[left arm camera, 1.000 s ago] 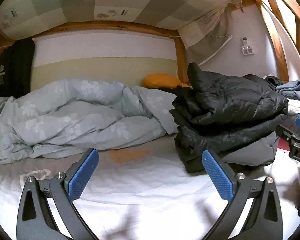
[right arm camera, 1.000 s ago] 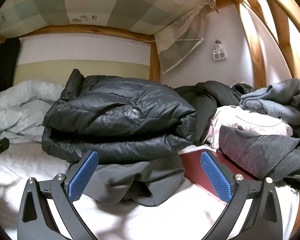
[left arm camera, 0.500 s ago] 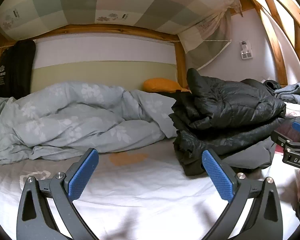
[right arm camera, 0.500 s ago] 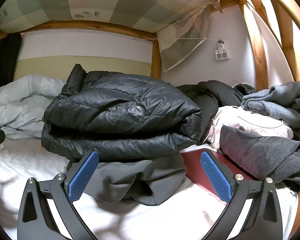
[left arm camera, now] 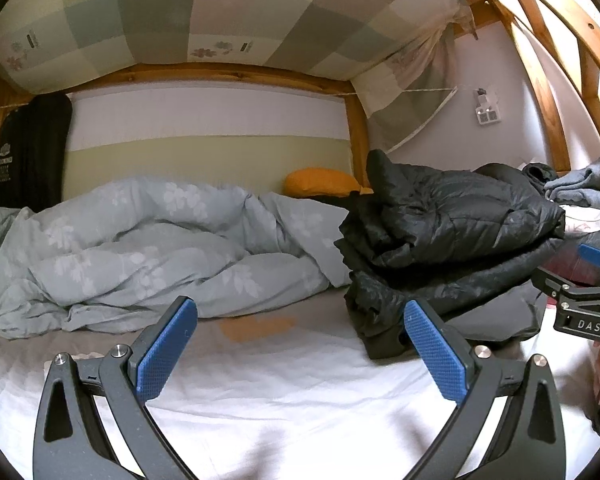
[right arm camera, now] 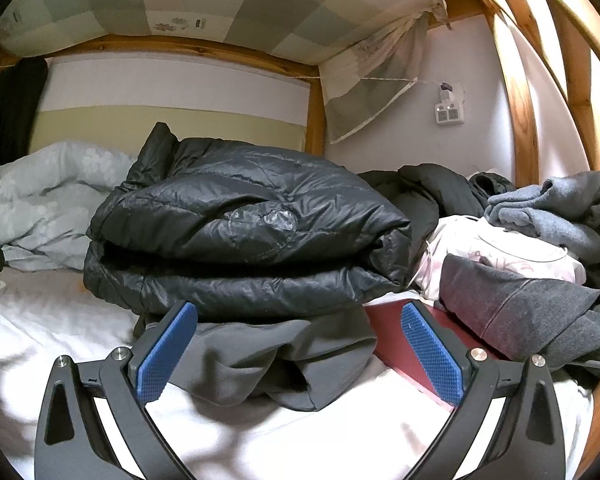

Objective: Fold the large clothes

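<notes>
Two pairs of tongs hang empty over the bed, and little has altered in the last second. The left tongs (left arm camera: pixel 296 354) are spread wide above the white sheet (left arm camera: pixel 284 392), grasping nothing; a second ago they sat a shade nearer the pile, and the view has since drawn back a little and swung left, so more bare sheet shows. The right tongs (right arm camera: pixel 296 354) are likewise released, pointed at the black down jacket (right arm camera: pixel 244 236), which has stayed exactly as it was: folded over on itself, resting on a grey garment (right arm camera: pixel 276 356) whose edge spills forward between the blue pads (right arm camera: pixel 432 356). A dark red flat thing (right arm camera: pixel 412 340) lies under the pile's right side.

No fabric has shifted, which suggests the jacket's fold is finished and the hands are backing off. Further right, a grey sweatshirt (right arm camera: pixel 516 308), a pale printed garment (right arm camera: pixel 500 252) and a grey knit (right arm camera: pixel 560 208) sit in a loose heap, seemingly unfolded. The crumpled floral duvet (left arm camera: pixel 140 248) fills the far left. One of the heap's pieces is likely next, and the cleared sheet gives room to spread it.
</notes>
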Tool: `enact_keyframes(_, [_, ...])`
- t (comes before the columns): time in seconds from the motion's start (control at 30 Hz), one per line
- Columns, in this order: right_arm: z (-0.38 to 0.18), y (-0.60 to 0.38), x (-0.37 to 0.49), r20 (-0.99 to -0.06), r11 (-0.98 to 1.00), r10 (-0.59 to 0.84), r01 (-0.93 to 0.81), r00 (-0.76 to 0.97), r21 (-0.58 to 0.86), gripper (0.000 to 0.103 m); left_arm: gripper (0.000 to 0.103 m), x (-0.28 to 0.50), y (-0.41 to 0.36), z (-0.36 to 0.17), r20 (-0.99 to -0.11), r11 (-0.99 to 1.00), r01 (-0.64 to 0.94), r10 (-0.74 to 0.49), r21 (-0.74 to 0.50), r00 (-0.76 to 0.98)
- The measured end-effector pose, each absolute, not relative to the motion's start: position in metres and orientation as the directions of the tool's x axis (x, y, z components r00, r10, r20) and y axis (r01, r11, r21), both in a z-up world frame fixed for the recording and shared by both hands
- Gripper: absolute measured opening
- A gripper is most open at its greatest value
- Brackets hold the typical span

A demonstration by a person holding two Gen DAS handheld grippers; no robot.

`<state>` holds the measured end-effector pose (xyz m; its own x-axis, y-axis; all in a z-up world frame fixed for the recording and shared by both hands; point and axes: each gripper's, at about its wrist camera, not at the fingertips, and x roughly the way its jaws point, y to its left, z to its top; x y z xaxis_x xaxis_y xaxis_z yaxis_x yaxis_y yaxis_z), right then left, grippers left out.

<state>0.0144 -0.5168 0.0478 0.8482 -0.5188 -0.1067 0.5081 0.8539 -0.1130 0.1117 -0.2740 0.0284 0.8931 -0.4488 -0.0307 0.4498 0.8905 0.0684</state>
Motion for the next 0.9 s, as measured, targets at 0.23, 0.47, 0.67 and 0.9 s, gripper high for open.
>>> enact_keyframes(0.23, [0.0479,-0.5148,0.0116,-0.106,0.852,-0.522,0.512,0.846,-0.111,0.102,0.103,0.1104,-0.2773,0.0288,-0.023,0.893,0.444,-0.443,0.08,0.896])
enact_keyframes(0.47, [0.0478,-0.5141,0.0109,-0.104,0.852,-0.522,0.512,0.846,-0.112,0.102,0.103,0.1106,-0.2782,0.0287,-0.024,0.893,0.442,-0.442,0.082,0.897])
enact_keyframes(0.67, [0.048,-0.5133,0.0108,-0.104,0.852,-0.522,0.512,0.846,-0.113,0.102,0.103,0.1109,-0.2788,0.0284,-0.028,0.894,0.44,-0.44,0.084,0.898])
enact_keyframes(0.9, [0.048,-0.5124,0.0104,-0.104,0.851,-0.524,0.513,0.845,-0.114,0.102,0.103,0.1108,-0.2773,0.0281,-0.033,0.892,0.443,-0.442,0.085,0.896])
